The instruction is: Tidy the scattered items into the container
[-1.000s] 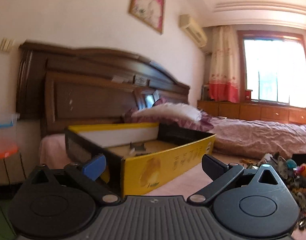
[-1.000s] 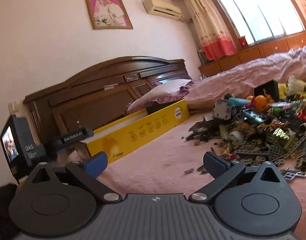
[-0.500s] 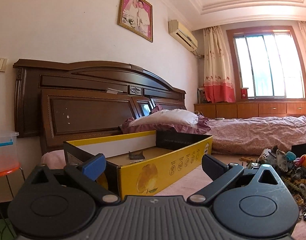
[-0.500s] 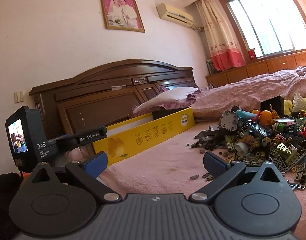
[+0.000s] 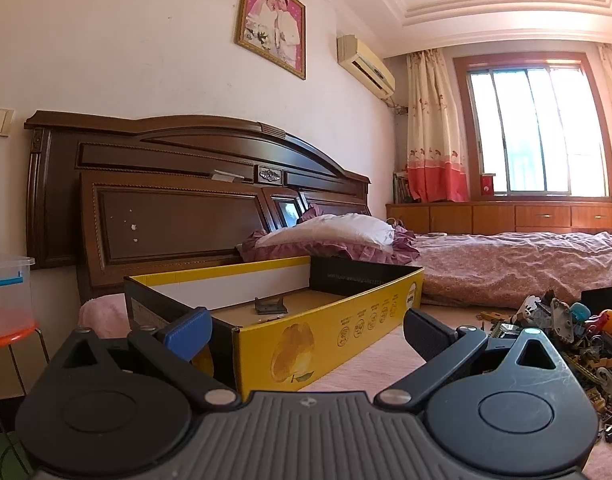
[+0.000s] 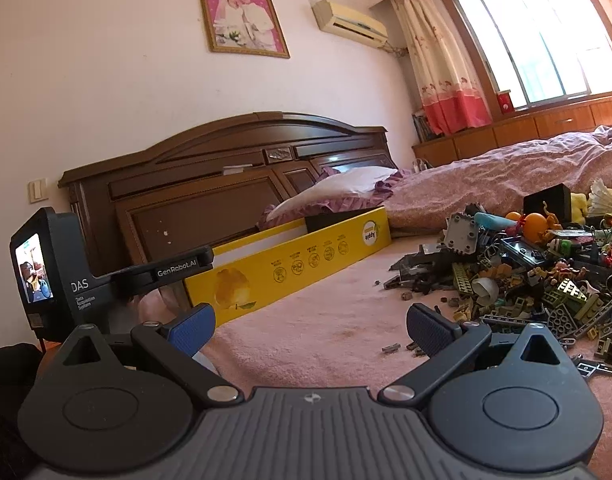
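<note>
Box (image 6: 293, 266), yellow, lies long side toward toy pile (image 6: 538, 276); left tool (image 5: 306, 326) and right tool (image 6: 310, 326) gape empty

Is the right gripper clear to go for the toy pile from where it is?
Probably yes: the right gripper is open and empty, and only bare pink bedspread lies between it and the toy pile to its right.

Box to the left, toy heap to the right, both on the bed.

The cardboard box (image 5: 338, 320) lies on the bed cover (image 6: 326, 320) in front of the headboard (image 5: 177, 208), with a small flat part (image 5: 270, 305) inside it on its floor. The pillow (image 5: 338, 232) lies behind the box. The pile of toy pieces (image 6: 546, 280) sits well apart to the box's right, loose bits (image 6: 392, 347) strewn between them. A stool (image 5: 9, 330) stands left of the bed.
</note>
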### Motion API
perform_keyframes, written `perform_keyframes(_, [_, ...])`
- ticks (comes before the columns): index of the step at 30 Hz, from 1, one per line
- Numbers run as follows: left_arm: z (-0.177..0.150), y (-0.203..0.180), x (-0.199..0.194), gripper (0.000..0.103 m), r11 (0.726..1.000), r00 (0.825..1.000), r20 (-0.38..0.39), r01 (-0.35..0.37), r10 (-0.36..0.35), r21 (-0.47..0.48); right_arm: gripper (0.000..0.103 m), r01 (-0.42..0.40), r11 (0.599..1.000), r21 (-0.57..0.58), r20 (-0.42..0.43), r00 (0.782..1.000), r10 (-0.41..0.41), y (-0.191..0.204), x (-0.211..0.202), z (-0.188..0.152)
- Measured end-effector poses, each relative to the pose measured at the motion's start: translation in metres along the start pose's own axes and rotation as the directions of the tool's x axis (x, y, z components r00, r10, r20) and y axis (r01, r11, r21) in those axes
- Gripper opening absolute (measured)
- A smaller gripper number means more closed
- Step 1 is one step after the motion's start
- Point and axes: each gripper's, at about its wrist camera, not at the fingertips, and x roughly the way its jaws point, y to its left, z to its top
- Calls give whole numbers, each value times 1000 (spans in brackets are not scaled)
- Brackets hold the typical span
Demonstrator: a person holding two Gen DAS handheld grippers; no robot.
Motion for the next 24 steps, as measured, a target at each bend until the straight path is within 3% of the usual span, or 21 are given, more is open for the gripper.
perform_keyframes(24, [-3, 1, 5, 102, 1000, 1000, 2, 6, -6, -2, 103, -5, 1000, 0, -23, 1000, 5, -1, 0, 0])
